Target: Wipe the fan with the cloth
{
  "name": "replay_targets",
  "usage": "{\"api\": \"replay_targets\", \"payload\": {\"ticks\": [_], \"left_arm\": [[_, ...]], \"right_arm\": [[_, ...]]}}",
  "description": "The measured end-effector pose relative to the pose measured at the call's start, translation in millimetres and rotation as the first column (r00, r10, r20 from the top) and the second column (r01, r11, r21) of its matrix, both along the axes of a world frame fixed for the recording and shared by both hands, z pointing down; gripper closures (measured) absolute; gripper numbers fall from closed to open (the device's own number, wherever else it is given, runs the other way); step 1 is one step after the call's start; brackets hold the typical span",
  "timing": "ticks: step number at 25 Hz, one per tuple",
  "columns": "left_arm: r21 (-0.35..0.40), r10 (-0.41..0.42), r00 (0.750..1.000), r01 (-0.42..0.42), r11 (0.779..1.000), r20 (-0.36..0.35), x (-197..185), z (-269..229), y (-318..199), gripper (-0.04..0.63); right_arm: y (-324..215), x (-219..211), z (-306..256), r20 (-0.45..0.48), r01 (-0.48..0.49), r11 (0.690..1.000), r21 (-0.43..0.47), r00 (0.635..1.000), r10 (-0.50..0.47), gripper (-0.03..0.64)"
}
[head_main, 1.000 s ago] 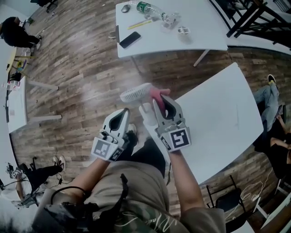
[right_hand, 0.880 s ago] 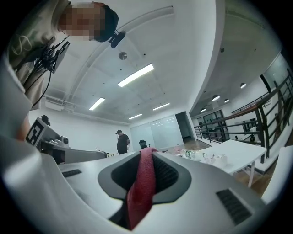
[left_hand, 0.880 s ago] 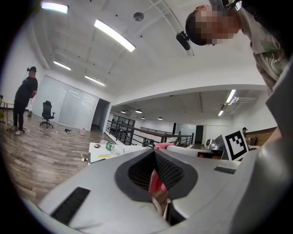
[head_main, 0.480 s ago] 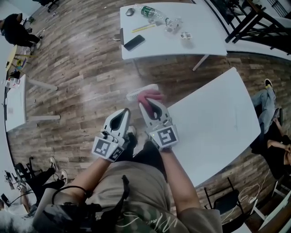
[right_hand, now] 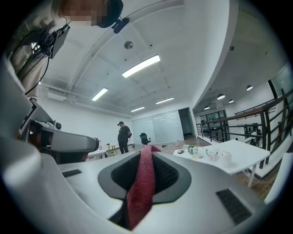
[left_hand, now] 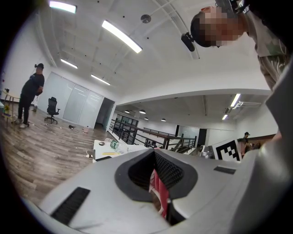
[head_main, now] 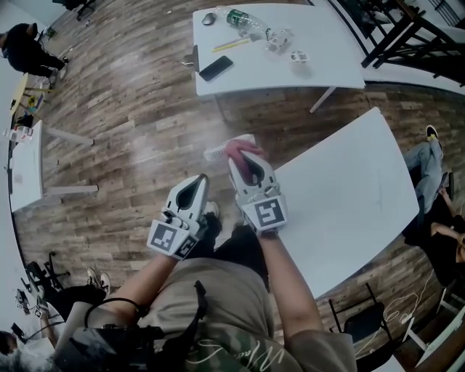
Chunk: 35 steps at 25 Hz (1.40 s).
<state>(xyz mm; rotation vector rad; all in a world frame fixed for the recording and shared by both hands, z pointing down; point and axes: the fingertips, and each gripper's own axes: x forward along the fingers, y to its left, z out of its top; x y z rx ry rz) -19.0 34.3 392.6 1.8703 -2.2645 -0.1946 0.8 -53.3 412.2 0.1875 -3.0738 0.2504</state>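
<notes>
The small white fan (head_main: 217, 152) stands at the near corner of the white table (head_main: 341, 189), its head seen edge-on. My right gripper (head_main: 243, 163) is shut on a red cloth (head_main: 243, 148), which lies against the fan's head. In the right gripper view the cloth (right_hand: 142, 192) runs down between the jaws of the right gripper (right_hand: 147, 151). My left gripper (head_main: 199, 180) hangs left of the fan, apart from it, its jaws shut. In the left gripper view a thin red and white strip shows deep between the jaws of the left gripper (left_hand: 154, 152); I cannot tell what it is.
A second white table (head_main: 320, 51) farther off carries a phone (head_main: 215, 67), a bottle (head_main: 243, 19) and small items. People sit at the right (head_main: 436, 174) and far left (head_main: 29, 51). A chair (head_main: 363, 320) stands below the near table. Wooden floor lies between.
My right gripper has carried the cloth leftward over the fan's head, then held about still. The fan's head, first showing its face, now shows edge-on. My left gripper has stayed put.
</notes>
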Motion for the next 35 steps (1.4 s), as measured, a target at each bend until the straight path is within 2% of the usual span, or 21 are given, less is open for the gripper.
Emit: {"api": "replay_targets", "payload": {"ticks": [3,6,17,26,35], "left_arm": [[-0.003,0.006,1.0,-0.006,1.0,0.0,1.5,1.3,-4.5,0.575],[-0.002,0.009,1.0,-0.009,1.0,0.003,3.3,4.0,-10.4,0.575],[-0.009,0.005,1.0,-0.005,1.0,0.015,3.3,19.5,-13.3,0.575],[-0.039,0.018,1.0,-0.017,0.999,0.022,2.1,27.8,-16.1,0.575],[-0.059,0.027,0.999,-0.025,0.998,0.035,0.4,40.9,-29.9,0.575]], "right_arm": [[-6.1,0.7,0.8,0.012,-0.014,1.0,-0.007,1.0,0.014,0.538],[-17.8,3.5,2.5,0.078,-0.045,0.999,-0.001,0.996,0.044,0.538],[-35.9,11.6,13.0,0.1,-0.086,0.996,0.014,0.991,0.084,0.534],[-58.5,20.3,31.8,0.09,-0.145,0.987,-0.076,0.984,0.151,0.535],[-69.6,22.9,44.6,0.139,-0.133,0.986,-0.103,0.979,0.146,0.532]]}}
